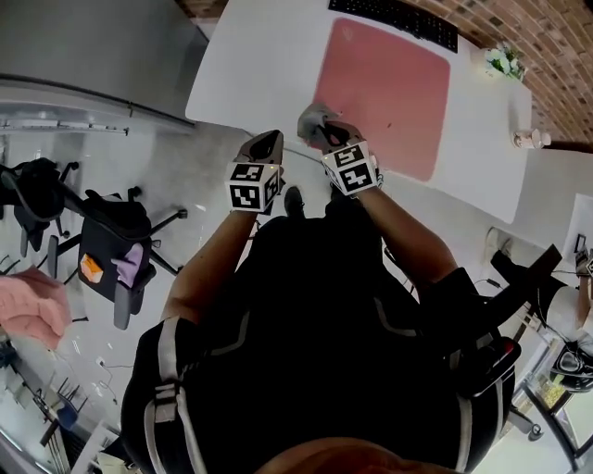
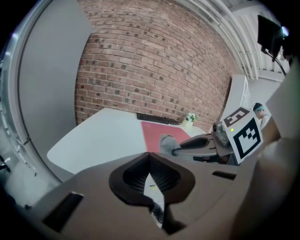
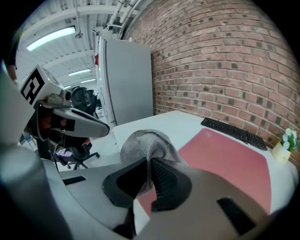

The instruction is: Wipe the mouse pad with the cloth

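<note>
Presently, the right gripper (image 3: 151,165) is clenched on the cloth (image 3: 146,144). A fold of the grey fabric is pinched between its two pads, and the rest bunches in a loose hump beyond the tips. The left gripper (image 2: 150,158) has its pads pressed together at the tips with nothing between them; it carries no load.

In the head view the two grippers sit side by side over the near edge of the table (image 1: 250,56), the left one just left of the right. The cloth hangs by the near left corner of the mouse pad (image 1: 389,88), a red sheet lying flat on the white table. Whether the fabric touches the pad cannot be settled from these views, though it appears to be held above it. Past the far edge of the pad lies a keyboard (image 1: 394,18), and a small potted plant (image 1: 505,61) stands at the far right.

Assessment: the cloth is in grip and on approach to the pad; wiping looks not yet begun. The next move calls for lowering the cloth until the bunched part bears flat on the pad's near left corner. It should then sweep right and away in overlapping passes, under a firm grip. The free left gripper could press on a pad edge to stop it sliding. Strokes should stop short of the keyboard.
</note>
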A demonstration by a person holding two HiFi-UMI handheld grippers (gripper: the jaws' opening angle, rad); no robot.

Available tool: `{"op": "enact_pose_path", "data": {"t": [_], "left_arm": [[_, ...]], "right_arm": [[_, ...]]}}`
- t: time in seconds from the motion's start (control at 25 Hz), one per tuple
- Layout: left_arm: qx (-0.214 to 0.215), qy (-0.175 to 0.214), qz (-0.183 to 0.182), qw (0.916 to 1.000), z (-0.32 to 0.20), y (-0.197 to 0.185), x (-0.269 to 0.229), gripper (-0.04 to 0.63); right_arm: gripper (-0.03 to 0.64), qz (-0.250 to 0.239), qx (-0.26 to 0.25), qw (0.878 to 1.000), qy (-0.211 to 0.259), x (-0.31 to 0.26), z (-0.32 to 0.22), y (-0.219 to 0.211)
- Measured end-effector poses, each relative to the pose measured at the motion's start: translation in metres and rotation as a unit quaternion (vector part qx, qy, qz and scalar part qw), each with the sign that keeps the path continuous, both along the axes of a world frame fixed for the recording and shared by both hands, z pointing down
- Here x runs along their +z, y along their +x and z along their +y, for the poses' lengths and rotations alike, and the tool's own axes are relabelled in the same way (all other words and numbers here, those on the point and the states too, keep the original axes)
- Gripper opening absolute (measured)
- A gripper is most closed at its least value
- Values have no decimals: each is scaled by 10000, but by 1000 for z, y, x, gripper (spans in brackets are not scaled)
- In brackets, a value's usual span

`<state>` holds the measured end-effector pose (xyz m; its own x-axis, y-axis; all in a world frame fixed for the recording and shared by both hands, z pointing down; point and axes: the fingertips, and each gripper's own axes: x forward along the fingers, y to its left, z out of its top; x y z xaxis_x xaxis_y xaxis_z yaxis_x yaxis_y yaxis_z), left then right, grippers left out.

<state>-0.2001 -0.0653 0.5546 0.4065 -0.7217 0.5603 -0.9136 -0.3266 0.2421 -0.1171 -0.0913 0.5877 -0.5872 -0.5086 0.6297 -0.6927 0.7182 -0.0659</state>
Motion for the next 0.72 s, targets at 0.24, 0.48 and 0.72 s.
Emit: {"op": "enact_pose_path", "data": {"t": [0.24,0.48,0.72], "left_arm": [[-121,-415,-119,9990,3,-6,26,0],[-23,-646,-195,9977,4,-1,39,0],[76,-730,-117,9972,-2,10,46,0]], "right_arm": [[33,192,-152,9985,-483,42,6,-9],[33,348,-127,9971,-661,65,7,-2],[34,349,67,9965,-754,72,9,13]]}}
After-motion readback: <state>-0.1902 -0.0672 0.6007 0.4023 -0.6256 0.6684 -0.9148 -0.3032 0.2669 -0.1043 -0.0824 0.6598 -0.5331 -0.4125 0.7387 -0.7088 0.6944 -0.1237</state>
